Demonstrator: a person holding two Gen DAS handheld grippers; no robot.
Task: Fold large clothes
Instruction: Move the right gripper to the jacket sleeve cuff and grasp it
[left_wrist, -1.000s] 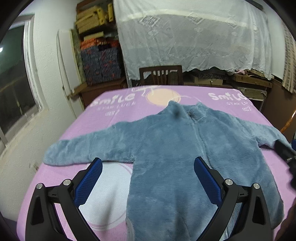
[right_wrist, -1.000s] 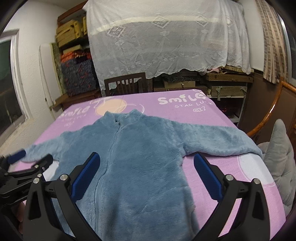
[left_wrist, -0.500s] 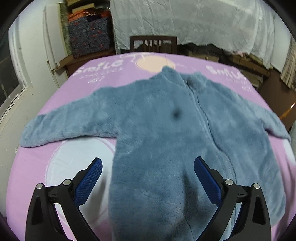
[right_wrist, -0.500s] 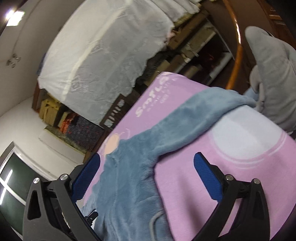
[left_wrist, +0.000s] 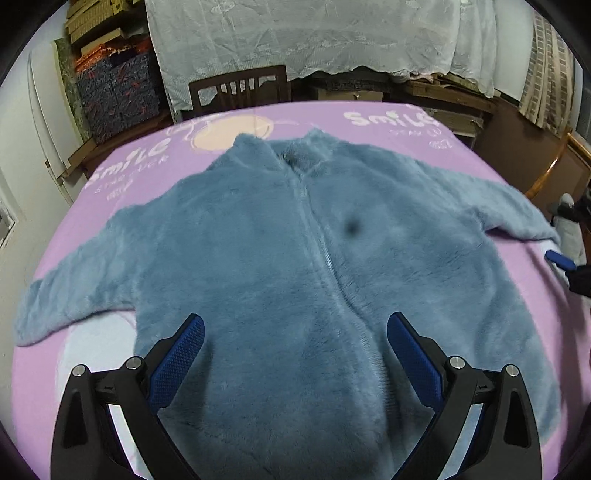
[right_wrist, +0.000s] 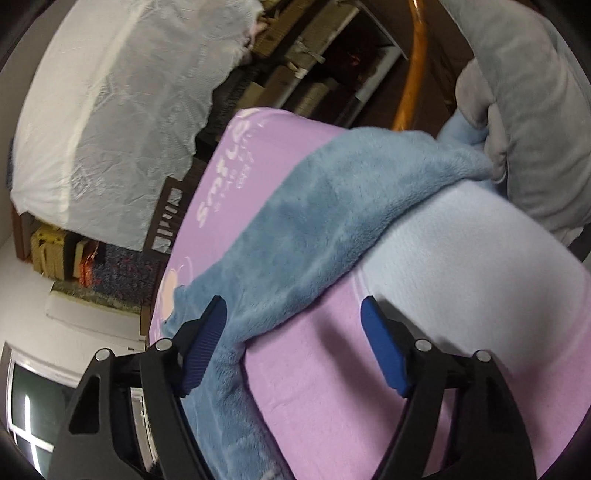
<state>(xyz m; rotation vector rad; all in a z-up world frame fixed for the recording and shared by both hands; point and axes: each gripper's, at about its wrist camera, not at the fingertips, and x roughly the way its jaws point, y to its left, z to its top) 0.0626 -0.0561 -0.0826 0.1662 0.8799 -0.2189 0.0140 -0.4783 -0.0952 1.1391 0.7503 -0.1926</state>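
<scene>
The fleece jacket lay flat, unfolded; the left gripper hovered wide and empty; the right gripper, jaws just narrowing yet holding nothing, apparently needed its sleeve next.

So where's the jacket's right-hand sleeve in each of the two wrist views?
Left wrist: the sleeve runs to the right edge, cuff near the right gripper.
Right wrist: it crosses the centre diagonally, cuff upper right.
Shared landmark: the wooden chair behind the purple blanket.
</scene>
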